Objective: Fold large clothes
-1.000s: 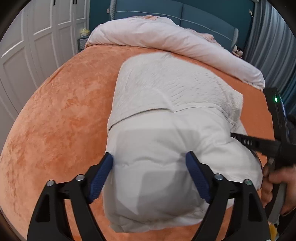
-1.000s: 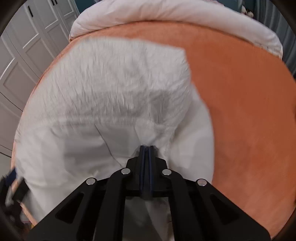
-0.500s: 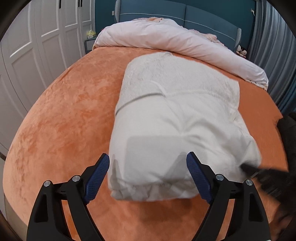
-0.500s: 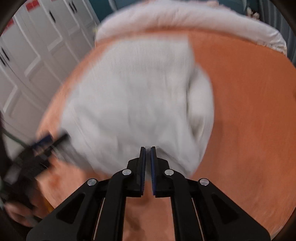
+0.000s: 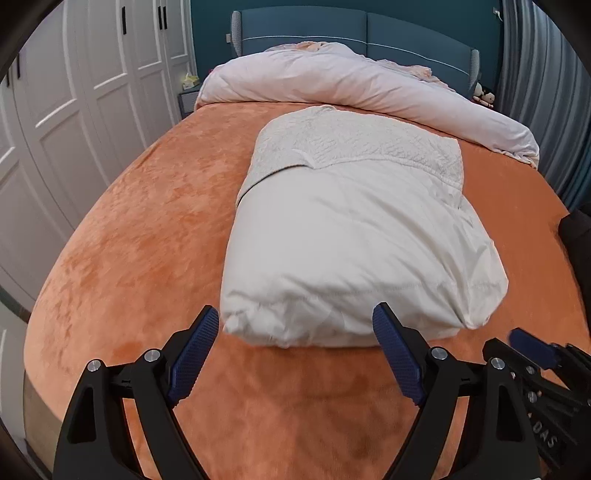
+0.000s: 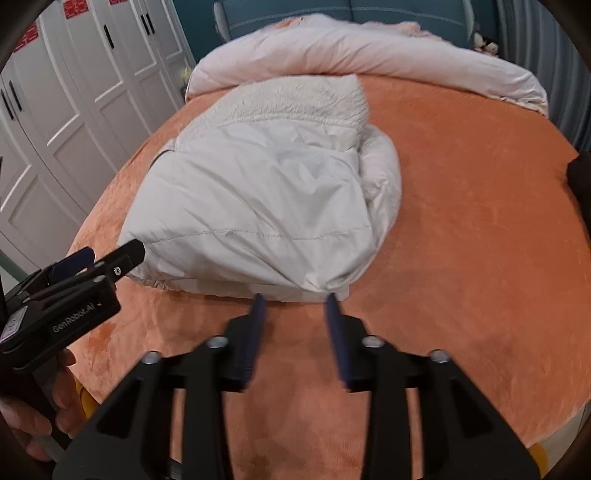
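Note:
A white padded coat (image 5: 354, 236) lies folded in a thick bundle on the orange bedspread (image 5: 147, 229), its fleecy part at the far end. It also shows in the right wrist view (image 6: 258, 206). My left gripper (image 5: 295, 332) is open and empty, just short of the bundle's near edge. My right gripper (image 6: 295, 306) is open and empty at the bundle's near right corner. The left gripper shows at the left of the right wrist view (image 6: 99, 258); the right gripper shows at the lower right of the left wrist view (image 5: 532, 347).
A rolled pale pink duvet (image 5: 362, 85) lies across the head of the bed before a blue headboard (image 5: 354, 29). White wardrobe doors (image 5: 74, 96) stand on the left. Grey curtains (image 5: 546, 74) hang on the right. The bedspread (image 6: 480, 221) stretches right of the coat.
My right gripper let go of the coat and opened. Both grippers drew back from the bundle toward the foot of the bed. The coat settled flat on the bedspread.

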`<state>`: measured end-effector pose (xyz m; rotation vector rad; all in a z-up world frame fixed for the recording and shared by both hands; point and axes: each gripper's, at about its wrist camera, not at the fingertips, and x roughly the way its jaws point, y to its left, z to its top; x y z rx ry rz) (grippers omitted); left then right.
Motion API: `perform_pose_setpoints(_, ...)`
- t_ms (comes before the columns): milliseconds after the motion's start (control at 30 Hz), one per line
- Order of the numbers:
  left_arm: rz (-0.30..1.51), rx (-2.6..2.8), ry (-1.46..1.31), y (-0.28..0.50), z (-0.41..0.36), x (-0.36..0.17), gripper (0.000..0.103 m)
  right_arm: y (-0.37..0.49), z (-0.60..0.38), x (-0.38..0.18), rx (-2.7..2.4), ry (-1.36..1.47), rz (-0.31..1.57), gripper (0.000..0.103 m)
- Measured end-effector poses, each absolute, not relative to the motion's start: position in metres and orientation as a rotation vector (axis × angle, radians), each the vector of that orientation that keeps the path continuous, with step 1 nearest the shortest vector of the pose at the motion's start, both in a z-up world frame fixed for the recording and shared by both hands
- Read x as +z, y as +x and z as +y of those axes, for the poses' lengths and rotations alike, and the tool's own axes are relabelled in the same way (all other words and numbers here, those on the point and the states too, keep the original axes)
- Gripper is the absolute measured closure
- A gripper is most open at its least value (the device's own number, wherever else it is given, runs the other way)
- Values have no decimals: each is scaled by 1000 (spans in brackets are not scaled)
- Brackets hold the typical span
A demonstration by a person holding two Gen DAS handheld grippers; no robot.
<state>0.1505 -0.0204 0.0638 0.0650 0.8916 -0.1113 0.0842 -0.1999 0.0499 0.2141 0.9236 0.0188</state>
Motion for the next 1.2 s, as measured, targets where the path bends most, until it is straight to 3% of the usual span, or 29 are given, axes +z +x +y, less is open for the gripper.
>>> perform_pose_setpoints(67,894,-102,73,145,-21,63,20,76,-199,49,10,202,907,56)
perform_pose_setpoints(200,900,-81,101,130,-23,57,20,70,-201,54,-29,197,880,40)
perform_pose_setpoints(267,893,-69,112,121,-24,54,20,65,-198,52,-53,185,867,38)
perform_pose_setpoints(700,887,-72,145,77,-32,24,20,22,-181,20,-115,151,888,30)
perform_pose_setpoints(1200,892,-50,148,69,-31,11,21,16,-166,11,-138,128,893,29)
